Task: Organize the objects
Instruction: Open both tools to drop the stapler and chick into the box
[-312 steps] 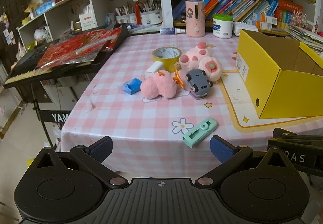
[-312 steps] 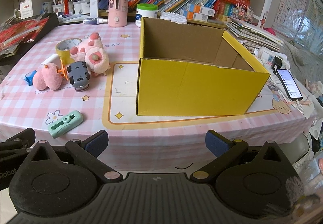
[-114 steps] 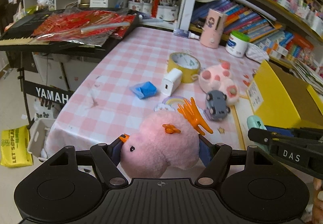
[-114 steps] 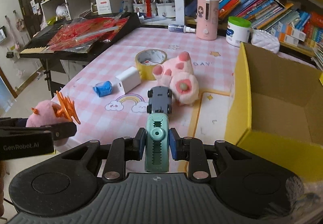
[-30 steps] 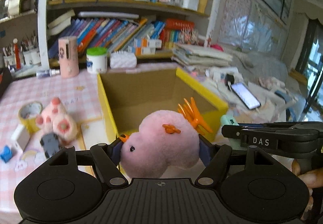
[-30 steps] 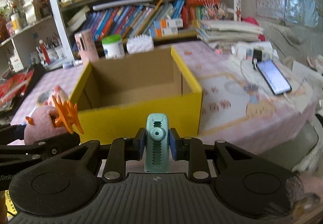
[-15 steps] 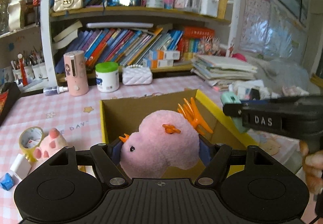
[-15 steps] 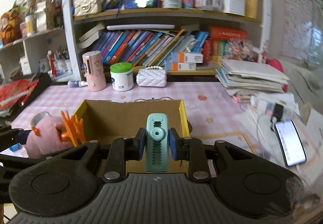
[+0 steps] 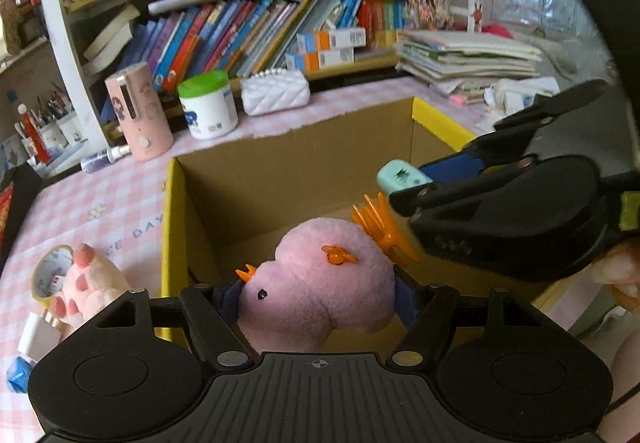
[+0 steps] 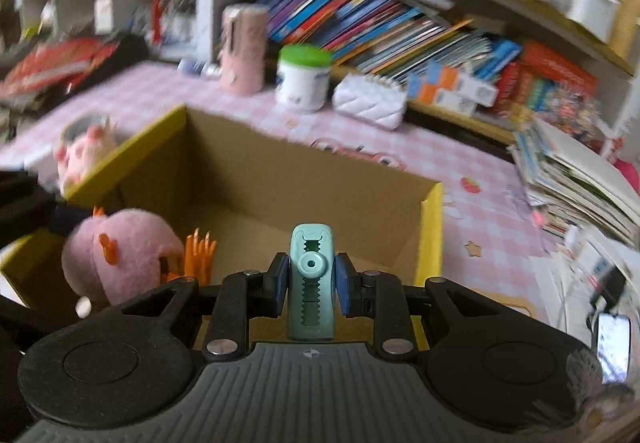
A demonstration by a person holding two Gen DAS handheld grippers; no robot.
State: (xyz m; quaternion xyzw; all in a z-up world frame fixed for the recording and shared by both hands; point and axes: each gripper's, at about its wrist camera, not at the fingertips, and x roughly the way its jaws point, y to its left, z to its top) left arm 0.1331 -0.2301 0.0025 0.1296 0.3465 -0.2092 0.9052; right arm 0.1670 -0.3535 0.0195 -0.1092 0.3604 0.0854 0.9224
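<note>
Both grippers hang over the open yellow box (image 9: pixel 168 203) at frame centre. The left gripper (image 9: pixel 316 299) is clamped on a pink plush chick (image 9: pixel 316 283), low in the left-wrist view. The right gripper (image 10: pixel 311 279) pinches a mint-green clip (image 10: pixel 311 279) between its blue pads, bottom centre of the right-wrist view. A pink paw plush (image 9: pixel 86 283) lies at lower left on the checked tablecloth (image 9: pixel 92 203).

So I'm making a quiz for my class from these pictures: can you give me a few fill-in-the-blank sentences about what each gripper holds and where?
1. The left gripper is shut on a pink ____ toy.
2. The right gripper holds a mint-green ____.
3. Both are held over the open yellow ____.
4. The jar behind has a ____ lid.

Missing words: plush; clip; box; green
</note>
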